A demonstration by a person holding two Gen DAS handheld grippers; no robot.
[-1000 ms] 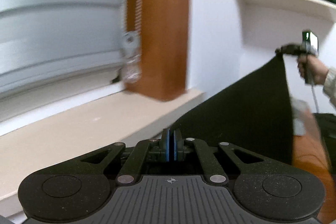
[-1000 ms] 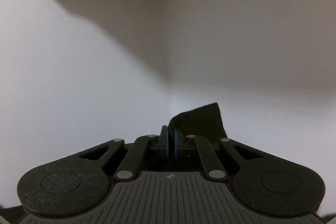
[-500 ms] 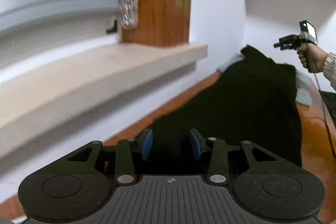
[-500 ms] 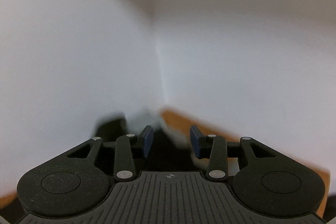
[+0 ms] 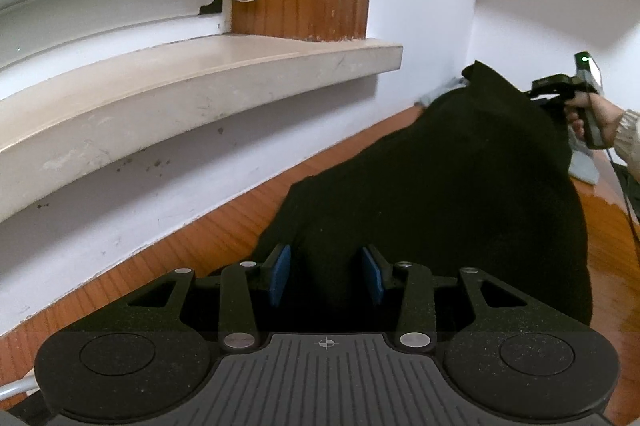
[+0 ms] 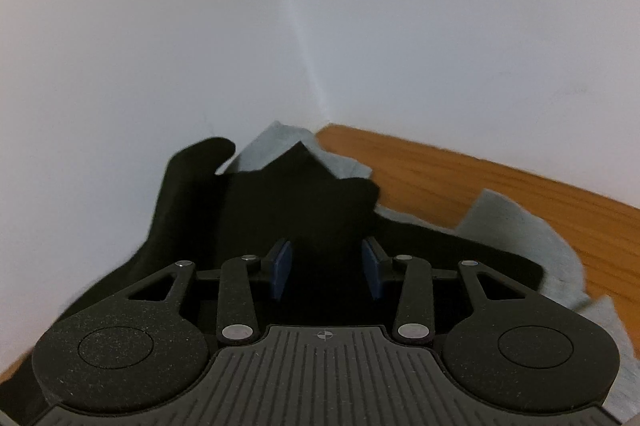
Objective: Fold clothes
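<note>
Black garment (image 5: 460, 186) on wooden table (image 5: 224, 242), both tongs (image 5: 326, 276) (image 6: 325, 268) agape

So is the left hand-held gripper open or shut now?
Open. The left hand-held gripper has its blue pads set apart, above the black garment without pinching it.

A white wall (image 5: 168, 194) closed the left edge of the orange-brown wooden tabletop (image 5: 224, 250), and a beige stone windowsill (image 5: 192, 86) overhung it. Far ahead, two white walls met in a corner (image 6: 316, 82). Bare wood lay open far right (image 6: 460, 182).
</note>
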